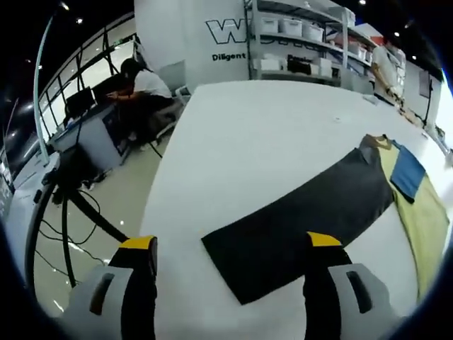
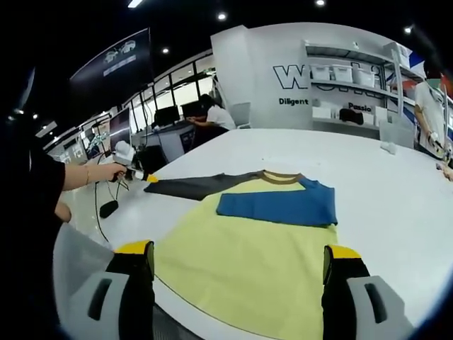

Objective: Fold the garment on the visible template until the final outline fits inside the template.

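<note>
A yellow shirt [image 2: 248, 262] lies flat on the white table [image 2: 396, 191], with its blue sleeve [image 2: 279, 205] folded across the chest and its dark grey sleeve [image 2: 198, 185] stretched out to the left. In the left gripper view the dark sleeve [image 1: 304, 212] runs diagonally, its cuff end lying between the jaws. My left gripper [image 1: 231, 241] is open just above that cuff. It also appears in the right gripper view as the left gripper [image 2: 145, 177], held by a hand at the sleeve's tip. My right gripper [image 2: 238, 249] is open over the shirt's hem, holding nothing.
The table's edge [image 1: 159, 205] drops to a floor with cables [image 1: 64, 234] on the left. A person sits at a desk [image 1: 141, 88] beyond. Shelves with white bins [image 2: 347, 78] stand behind the table. Another person [image 2: 430, 113] stands at the far right.
</note>
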### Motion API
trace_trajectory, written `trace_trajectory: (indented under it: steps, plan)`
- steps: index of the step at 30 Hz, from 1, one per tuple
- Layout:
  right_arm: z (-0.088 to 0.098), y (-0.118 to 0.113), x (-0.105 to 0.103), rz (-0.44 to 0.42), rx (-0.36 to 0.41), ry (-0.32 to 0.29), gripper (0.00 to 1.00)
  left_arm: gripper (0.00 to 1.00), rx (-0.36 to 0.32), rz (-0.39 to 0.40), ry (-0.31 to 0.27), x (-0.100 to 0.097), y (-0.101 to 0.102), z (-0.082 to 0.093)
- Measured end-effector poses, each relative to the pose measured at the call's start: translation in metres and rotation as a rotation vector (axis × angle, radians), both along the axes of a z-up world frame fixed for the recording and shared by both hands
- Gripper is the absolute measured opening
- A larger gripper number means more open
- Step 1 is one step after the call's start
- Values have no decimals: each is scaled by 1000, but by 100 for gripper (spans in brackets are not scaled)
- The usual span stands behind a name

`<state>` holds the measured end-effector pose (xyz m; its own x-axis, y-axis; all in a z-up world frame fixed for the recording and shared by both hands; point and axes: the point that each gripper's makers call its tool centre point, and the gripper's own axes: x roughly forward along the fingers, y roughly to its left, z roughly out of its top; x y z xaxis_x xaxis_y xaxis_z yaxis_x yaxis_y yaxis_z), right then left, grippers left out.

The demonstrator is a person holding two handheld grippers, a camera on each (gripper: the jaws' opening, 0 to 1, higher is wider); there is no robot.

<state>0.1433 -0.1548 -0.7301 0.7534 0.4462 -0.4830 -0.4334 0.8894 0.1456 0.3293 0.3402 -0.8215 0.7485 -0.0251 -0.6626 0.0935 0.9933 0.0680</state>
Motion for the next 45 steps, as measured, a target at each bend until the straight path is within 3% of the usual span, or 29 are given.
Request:
trace_trajectory:
  steps: [6,8,11,19,21,27,35,45]
  plan:
    - [0,3,-3,13,0,0,99,92,-48,-12,-5,-9,-9,-3]
    - [1,3,-3,11,2,-5,99,87,-41,24,8,-14,-6,-7]
    - [3,1,-3,3,4,-15,99,77,-95,70,58,-24,-10,-17]
    - [4,-1,-4,-3,7,-22,99,57,-150,110,104,-42,-20,-32]
    - [4,-1,-5,0,8,-21,99,54,-139,108,88,-42,-22,-30]
    - [3,0,-6,-1,0,-15,99,32,-171,133,77,-38,-23,-29]
    - [0,-3,-6,-7,-19,-9,99,20,-90,127,80,-41,-15,-31]
    - [0,-2,-6,-9,-26,-9,98,11,-55,154,73,-41,-6,-31]
